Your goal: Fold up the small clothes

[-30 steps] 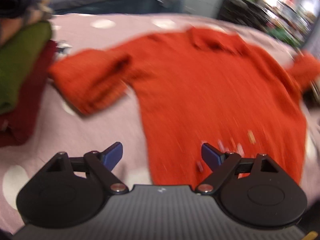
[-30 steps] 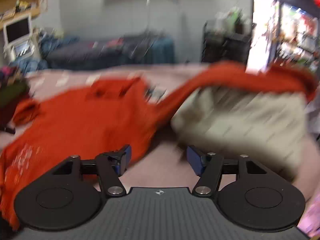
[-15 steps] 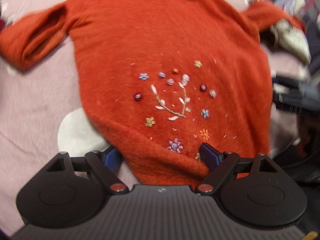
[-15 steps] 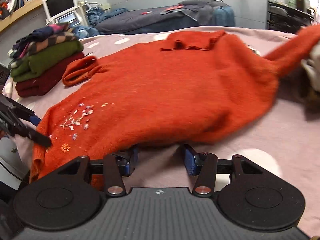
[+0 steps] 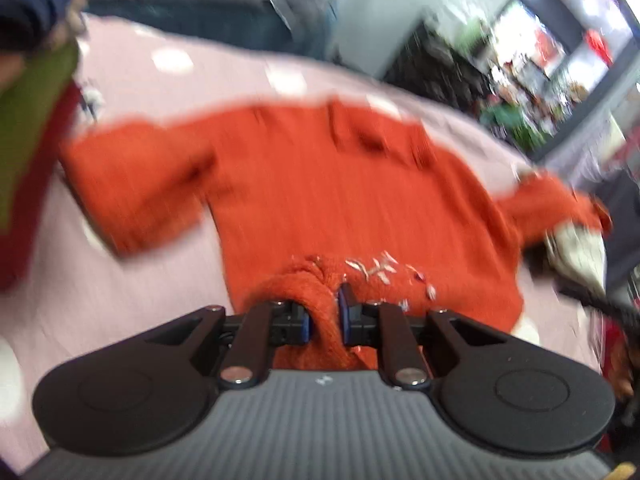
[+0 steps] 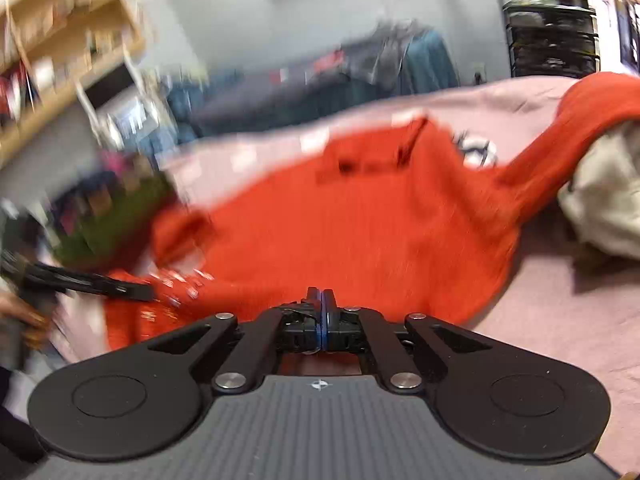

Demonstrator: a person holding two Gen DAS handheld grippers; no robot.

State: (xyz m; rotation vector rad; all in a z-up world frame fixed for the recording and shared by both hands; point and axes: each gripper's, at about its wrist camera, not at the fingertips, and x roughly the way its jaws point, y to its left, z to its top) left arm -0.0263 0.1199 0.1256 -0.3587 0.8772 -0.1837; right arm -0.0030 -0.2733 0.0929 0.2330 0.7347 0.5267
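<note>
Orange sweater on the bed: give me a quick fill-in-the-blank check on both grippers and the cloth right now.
1. The left gripper is shut on the ____ edge of the orange sweater.
2. The right gripper has its jaws ____.
3. The sweater's far sleeve drapes over a ____-coloured garment.
4. The sweater lies on a ____ bedspread.

Missing words: bottom (hem); shut; cream; pink

Bare pink cover (image 5: 120,312) lies open left of the sweater (image 5: 340,200); the clothes stack (image 5: 28,132) blocks farther left, a beige garment (image 6: 600,196) blocks right.
</note>
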